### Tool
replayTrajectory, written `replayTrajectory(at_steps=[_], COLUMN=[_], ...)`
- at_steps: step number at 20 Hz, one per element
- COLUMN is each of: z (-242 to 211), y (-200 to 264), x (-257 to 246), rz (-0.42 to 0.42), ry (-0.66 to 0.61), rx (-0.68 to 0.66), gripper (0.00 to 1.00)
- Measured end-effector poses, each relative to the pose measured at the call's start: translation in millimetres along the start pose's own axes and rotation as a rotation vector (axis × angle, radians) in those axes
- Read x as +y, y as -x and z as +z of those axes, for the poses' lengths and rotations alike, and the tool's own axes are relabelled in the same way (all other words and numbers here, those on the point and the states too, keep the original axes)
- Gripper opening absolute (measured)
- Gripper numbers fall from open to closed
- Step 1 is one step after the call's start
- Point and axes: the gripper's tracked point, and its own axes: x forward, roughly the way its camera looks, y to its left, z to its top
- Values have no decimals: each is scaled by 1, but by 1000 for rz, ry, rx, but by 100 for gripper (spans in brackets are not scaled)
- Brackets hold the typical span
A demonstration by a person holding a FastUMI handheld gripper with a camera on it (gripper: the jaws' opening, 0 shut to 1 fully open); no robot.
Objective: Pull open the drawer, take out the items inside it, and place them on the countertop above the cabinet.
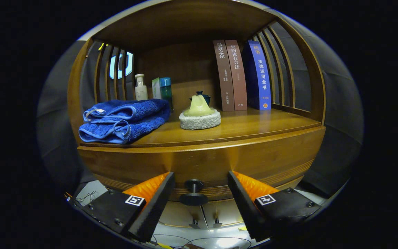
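Drawer front of brown wood (199,162) sits closed under the cabinet's countertop (254,126); its round black knob (193,192) lies between the orange-and-black gripper (200,181) fingers, which stand apart, touching nothing.

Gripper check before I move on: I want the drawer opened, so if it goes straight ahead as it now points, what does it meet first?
Most likely the drawer knob, which sits between the open gripper fingers, with the drawer front just behind it. Depth is hard to judge here.
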Motion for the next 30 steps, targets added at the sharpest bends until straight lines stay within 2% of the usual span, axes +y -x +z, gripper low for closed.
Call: replayTrajectory(at_steps=[3, 8, 15, 21, 30], z=[0, 25, 131, 207, 239], y=[4, 33, 110, 176, 221], x=[1, 4, 17, 36, 47], rz=[-1, 4, 54, 83, 120], ry=[-14, -2, 2, 45, 51], rx=[15, -31, -228, -335, -360], gripper=[100, 100, 99, 99, 99])
